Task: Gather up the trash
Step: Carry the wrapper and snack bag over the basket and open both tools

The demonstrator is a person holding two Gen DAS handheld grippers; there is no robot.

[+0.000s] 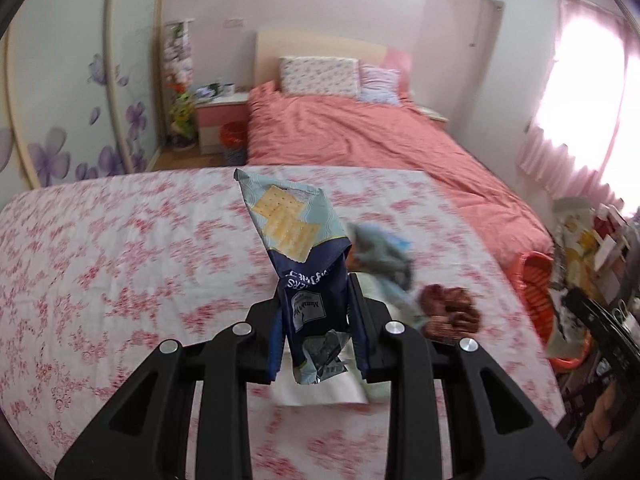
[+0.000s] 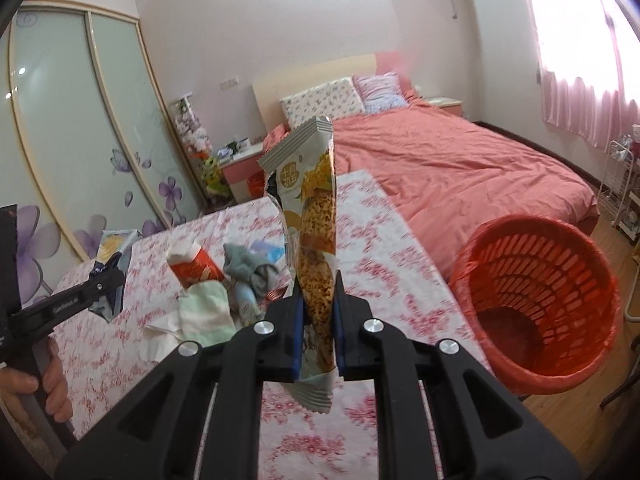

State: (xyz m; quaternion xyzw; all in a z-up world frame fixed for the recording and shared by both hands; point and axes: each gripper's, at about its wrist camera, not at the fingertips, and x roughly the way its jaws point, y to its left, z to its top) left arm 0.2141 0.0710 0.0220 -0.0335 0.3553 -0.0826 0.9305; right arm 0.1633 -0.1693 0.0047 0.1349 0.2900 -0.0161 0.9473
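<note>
A cracker wrapper [image 1: 296, 240] is clamped upright in the left tool [image 1: 316, 320], above the flowered counter [image 1: 120, 248]. A yellow snack packet [image 2: 316, 240] is pinched in the right tool [image 2: 318, 312], left of the red basket [image 2: 540, 300], which stands on the floor just beside the counter's edge. The packet is best carried over the basket's open mouth before it is let go, since a flat wrapper may drift. Open room is seen above the rim. More litter [image 2: 224, 280] is left on the counter, well left of the basket.

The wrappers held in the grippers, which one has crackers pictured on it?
The blue wrapper in the left gripper; the right gripper holds a yellow snack wrapper.
</note>
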